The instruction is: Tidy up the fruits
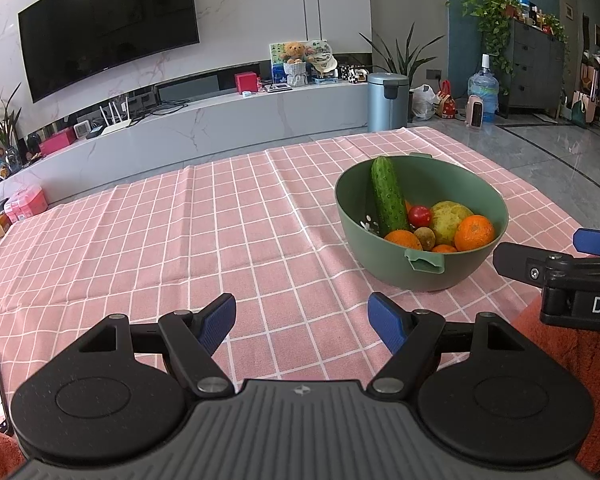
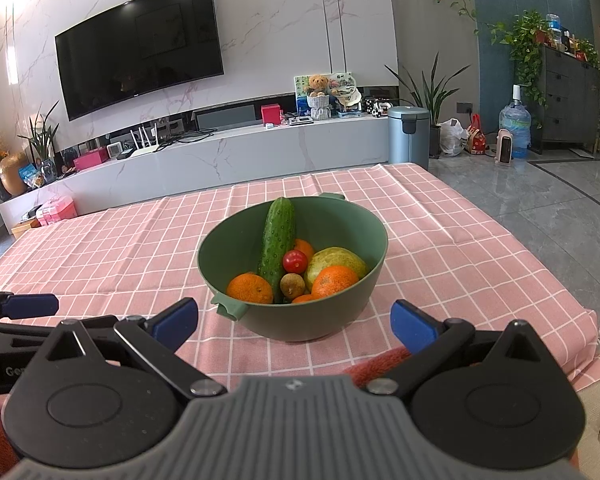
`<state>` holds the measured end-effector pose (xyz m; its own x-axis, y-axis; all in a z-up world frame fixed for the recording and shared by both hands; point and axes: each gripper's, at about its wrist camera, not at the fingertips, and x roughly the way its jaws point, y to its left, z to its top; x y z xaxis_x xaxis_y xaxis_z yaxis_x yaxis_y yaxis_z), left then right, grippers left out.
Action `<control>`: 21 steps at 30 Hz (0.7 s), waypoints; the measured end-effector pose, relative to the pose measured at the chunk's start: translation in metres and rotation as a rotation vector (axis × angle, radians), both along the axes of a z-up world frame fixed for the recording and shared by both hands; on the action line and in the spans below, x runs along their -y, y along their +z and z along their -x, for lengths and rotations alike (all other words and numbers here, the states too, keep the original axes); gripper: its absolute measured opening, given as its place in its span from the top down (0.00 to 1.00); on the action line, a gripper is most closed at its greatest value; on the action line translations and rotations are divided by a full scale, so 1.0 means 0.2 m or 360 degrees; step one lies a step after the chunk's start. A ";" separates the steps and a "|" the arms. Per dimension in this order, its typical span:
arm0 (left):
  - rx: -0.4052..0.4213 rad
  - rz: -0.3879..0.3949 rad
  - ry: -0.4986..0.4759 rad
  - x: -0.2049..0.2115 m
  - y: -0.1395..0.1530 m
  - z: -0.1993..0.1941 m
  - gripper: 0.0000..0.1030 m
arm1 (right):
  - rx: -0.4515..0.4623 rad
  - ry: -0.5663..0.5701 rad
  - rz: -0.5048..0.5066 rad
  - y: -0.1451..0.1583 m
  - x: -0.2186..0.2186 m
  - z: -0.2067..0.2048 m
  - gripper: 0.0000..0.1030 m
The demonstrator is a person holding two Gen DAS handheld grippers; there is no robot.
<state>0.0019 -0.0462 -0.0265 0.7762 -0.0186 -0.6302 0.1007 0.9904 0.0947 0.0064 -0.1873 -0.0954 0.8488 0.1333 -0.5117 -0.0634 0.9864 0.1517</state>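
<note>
In the green bowl point(image 2: 300, 320) on the desk point(image 2: 120, 248): all fruit point(image 2: 334, 280) w/ cucumber point(image 2: 278, 244); none lies outside. Both claws, left point(image 1: 302, 322) & right point(image 2: 294, 322), spread apart, empty.

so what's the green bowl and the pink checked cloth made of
Green bowl: likely matte plastic, with moulded tab handles, drain holes and no glare. Pink checked cloth: woven fabric by the look, with fold creases and a soft drape over the table edge.

The table wears a soft pink checked cloth point(image 2: 440, 240) with creases, the green bowl point(image 2: 320, 320) looks like smooth matt plastic, the cucumber point(image 2: 278, 240) is bumpy, the little tomato point(image 2: 295, 261) is shiny, and the oranges point(image 2: 249, 289) have dimpled skin.
</note>
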 end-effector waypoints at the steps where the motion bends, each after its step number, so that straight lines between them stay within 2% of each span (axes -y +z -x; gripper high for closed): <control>1: 0.0000 0.0000 -0.0001 0.00 0.00 0.00 0.14 | 0.0000 0.0001 0.0000 0.00 0.00 0.00 0.04; 21: 0.0028 -0.0006 0.0014 0.00 0.03 0.01 0.14 | 0.0000 0.0000 0.0001 0.00 0.00 0.00 0.04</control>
